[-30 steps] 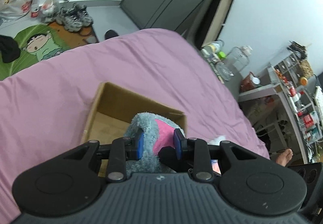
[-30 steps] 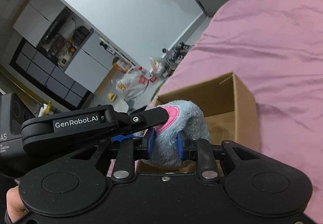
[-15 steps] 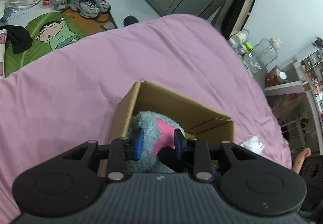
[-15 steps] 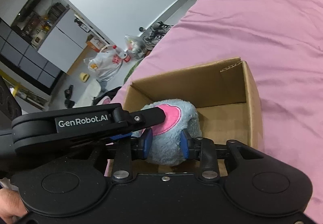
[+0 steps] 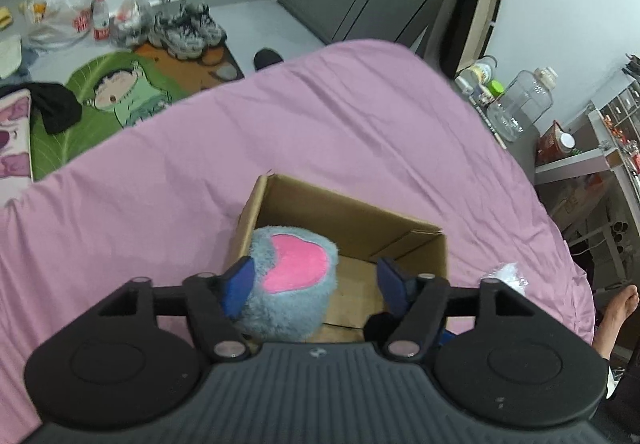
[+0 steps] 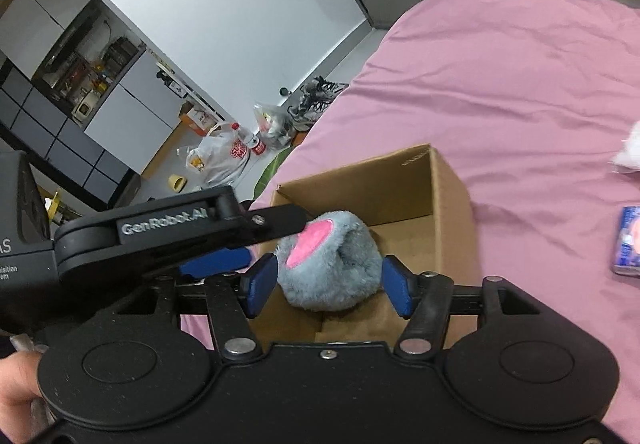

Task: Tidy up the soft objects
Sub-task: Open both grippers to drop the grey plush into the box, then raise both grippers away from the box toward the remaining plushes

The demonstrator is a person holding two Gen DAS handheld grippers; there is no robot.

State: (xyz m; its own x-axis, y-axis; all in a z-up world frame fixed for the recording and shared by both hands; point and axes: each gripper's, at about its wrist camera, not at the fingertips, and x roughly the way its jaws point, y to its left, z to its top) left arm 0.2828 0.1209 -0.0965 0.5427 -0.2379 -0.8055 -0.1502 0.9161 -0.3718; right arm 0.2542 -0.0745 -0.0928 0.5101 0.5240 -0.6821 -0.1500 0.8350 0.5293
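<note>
A grey plush toy with a pink patch sits inside an open cardboard box on the pink bed. My left gripper hangs over the box's near side with its jaws opening; its left pad still brushes the fur while the right pad stands clear. In the right wrist view the same plush toy lies in the box between the opening jaws of my right gripper, with a gap on both sides. The left gripper's arm crosses above it.
The pink bedsheet spreads around the box. A blue packet and something white lie on the bed to the right. Shoes, bags and a cartoon mat cover the floor; a bare foot stands beside the bed.
Both grippers carried the plush toy down into the box, then opened; the toy now rests in the box, no longer squeezed between the pads.
</note>
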